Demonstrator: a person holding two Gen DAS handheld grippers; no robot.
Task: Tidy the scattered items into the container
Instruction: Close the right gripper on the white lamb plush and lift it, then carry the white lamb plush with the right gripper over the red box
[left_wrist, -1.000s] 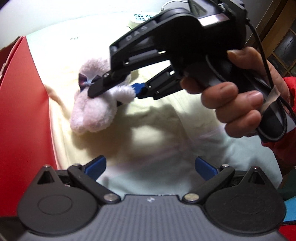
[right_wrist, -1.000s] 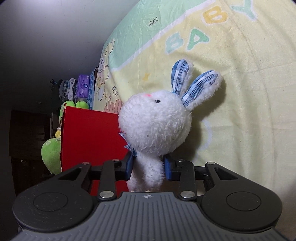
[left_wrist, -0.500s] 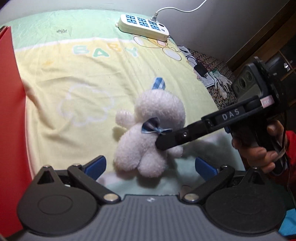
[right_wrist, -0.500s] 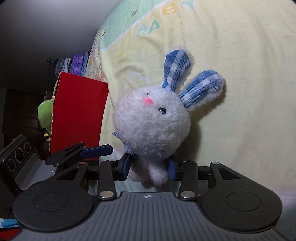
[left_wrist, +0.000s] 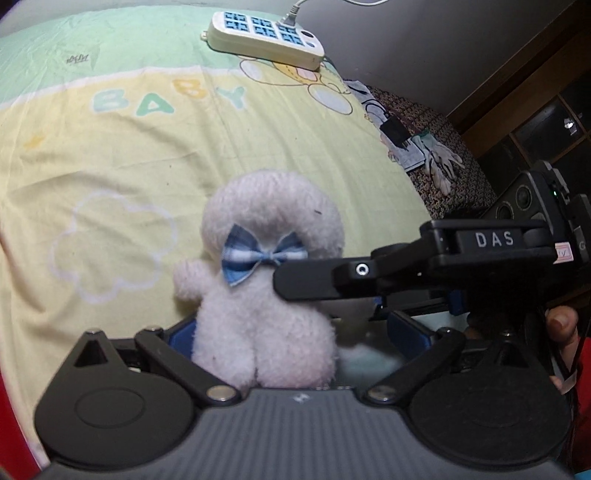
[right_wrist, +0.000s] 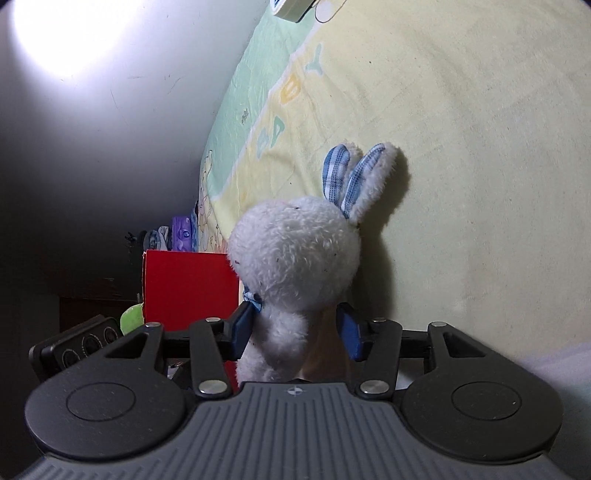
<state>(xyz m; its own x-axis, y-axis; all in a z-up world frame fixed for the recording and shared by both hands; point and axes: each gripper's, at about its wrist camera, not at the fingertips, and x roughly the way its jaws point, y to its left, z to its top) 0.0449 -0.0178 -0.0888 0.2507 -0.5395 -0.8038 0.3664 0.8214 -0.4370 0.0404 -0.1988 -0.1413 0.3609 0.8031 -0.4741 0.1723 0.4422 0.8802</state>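
Bedsheet (left_wrist: 110, 155) wide bare; bunny (left_wrist: 266, 295) between both tools.

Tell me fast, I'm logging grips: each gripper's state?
Left gripper: open, just closing round the bunny.
Right gripper: open, just closing round its neck.

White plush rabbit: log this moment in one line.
item: white plush rabbit on yellow sheet | left gripper: closing around rabbit, no grip | right gripper: closing, one pad clear | red box: unreached
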